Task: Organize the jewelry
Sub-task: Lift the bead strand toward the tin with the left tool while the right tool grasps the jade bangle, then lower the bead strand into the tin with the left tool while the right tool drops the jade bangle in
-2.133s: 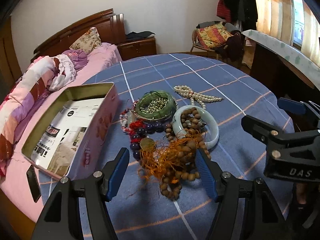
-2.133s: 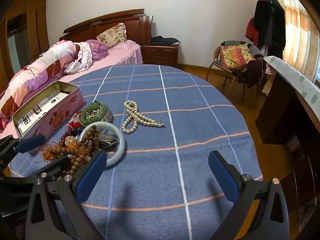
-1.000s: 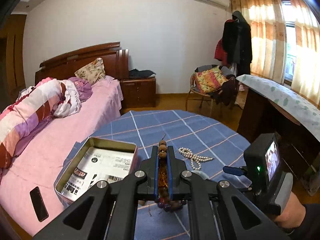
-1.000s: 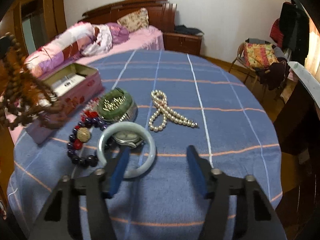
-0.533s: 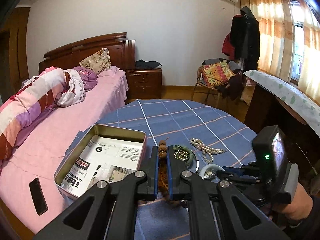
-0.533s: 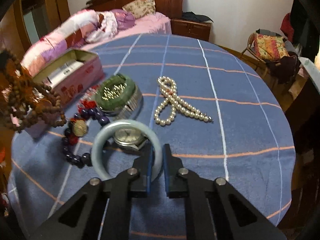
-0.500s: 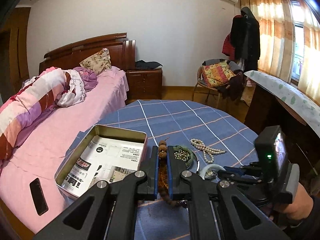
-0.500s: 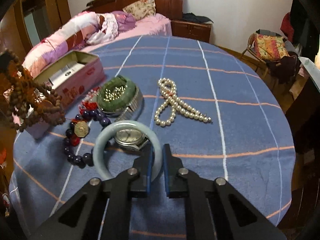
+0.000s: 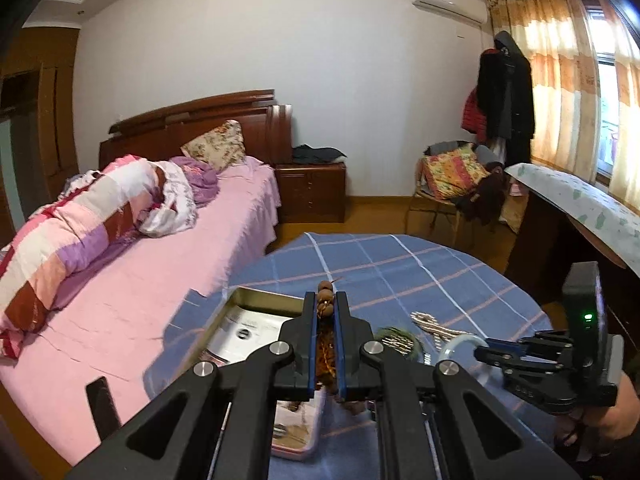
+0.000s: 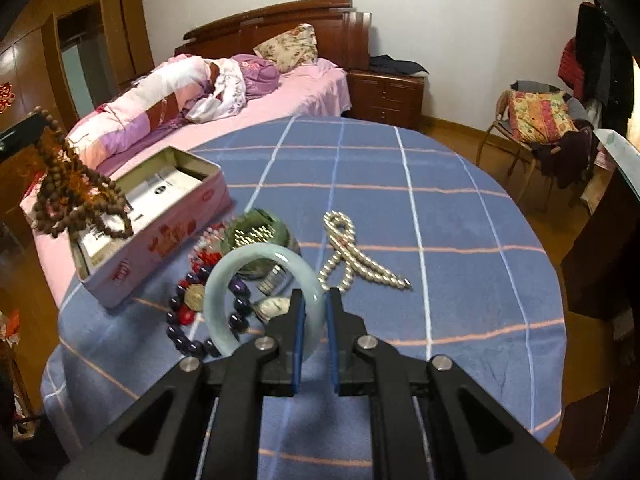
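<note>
The pale bangle (image 10: 260,300), flat on the counter (image 10: 440,216) a moment ago, has been clamped by the right gripper (image 10: 314,320) and lifted, tilted. The wooden beads (image 10: 76,196) are held pinched in the left gripper (image 9: 326,344), apparently above the open tin (image 10: 160,236), ready for dropping.

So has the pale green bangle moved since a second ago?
Yes. The bangle, then flat around the watch, now stands lifted clear of it in the right tongs.
</note>
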Available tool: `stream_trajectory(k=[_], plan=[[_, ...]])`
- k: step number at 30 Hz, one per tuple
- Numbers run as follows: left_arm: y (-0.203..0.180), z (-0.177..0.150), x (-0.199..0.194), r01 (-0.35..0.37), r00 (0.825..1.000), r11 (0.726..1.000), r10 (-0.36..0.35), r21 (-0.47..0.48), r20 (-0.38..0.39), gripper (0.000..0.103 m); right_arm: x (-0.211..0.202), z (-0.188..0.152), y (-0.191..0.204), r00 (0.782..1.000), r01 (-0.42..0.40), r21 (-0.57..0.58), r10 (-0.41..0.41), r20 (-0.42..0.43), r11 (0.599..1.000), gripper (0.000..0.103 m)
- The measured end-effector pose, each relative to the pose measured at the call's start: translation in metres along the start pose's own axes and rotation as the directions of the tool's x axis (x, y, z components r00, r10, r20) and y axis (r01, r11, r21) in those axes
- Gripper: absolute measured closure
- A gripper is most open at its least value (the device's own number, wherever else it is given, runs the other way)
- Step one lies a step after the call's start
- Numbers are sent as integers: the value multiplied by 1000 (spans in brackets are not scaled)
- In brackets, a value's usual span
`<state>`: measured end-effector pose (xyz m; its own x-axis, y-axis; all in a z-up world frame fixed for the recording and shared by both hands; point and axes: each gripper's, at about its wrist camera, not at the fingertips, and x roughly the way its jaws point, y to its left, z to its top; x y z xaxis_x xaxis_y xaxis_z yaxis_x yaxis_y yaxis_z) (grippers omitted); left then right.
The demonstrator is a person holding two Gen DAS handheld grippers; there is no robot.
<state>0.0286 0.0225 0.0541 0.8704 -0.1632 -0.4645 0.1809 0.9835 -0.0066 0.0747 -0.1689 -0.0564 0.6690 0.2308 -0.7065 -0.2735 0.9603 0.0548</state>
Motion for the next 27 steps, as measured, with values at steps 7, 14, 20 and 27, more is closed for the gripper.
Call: stream_trajectory(k=[7, 14, 20, 27], plan=[[27, 3, 18, -68, 998, 997, 67, -22, -13, 97, 13, 27, 18, 998, -55, -27, 55, -7, 998, 91], [41, -2, 37, -98, 995, 995, 97, -24, -35, 97, 26, 55, 41, 996, -90, -62, 90, -9, 994, 91], [50, -3, 54, -113, 992, 993, 111, -22, -55, 97, 37, 77, 64, 995, -104, -102, 104, -3, 989, 91], [60, -4, 68, -129, 988, 991, 125, -33, -85, 97, 57, 96, 86, 993, -120, -121, 120, -6, 985, 90]])
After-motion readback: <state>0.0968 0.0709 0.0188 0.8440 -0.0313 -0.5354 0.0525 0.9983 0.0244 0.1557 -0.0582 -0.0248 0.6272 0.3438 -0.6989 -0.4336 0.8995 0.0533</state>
